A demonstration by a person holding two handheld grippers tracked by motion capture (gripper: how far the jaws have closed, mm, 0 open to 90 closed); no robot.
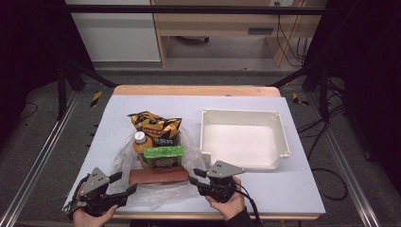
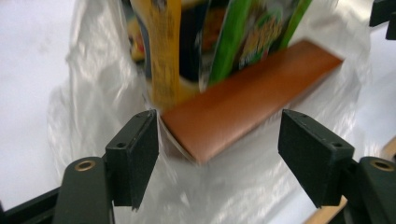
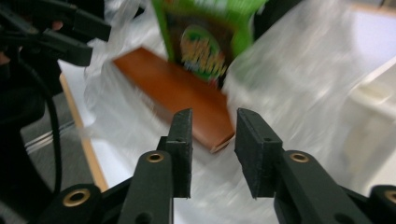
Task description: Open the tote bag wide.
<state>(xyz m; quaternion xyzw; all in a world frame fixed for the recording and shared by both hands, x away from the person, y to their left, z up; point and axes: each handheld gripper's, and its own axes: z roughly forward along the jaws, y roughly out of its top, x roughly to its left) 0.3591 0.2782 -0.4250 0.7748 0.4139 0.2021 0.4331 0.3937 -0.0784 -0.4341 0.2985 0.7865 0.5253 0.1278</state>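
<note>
— Left gripper [image 1: 124, 185] sat with jaws spread wide, nothing pinched; where did the brown box [image 1: 158, 175] lie from it?

— Straight ahead and a little to its right, lying flat on the clear bag [image 1: 142, 196] near the table's [image 1: 302, 189] front edge. Its near corner poked between the jaws in the left gripper view, apart from both pads, I think, though blur made that hard to call

— And its long axis?

— Across the table, left to right, so each end faced one gripper

— Right gripper [image 1: 195, 178]?

— Jaws parted a bit, holding nothing, just off the box's right end. Both grippers were about equally near, one per end

— What stood behind the box?

— Green pack [image 1: 163, 156], touching its far side, with the bottle [image 1: 141, 143] and chip bag [image 1: 156, 124] beyond. White bin [image 1: 243, 137] sat to the right, apart
</note>
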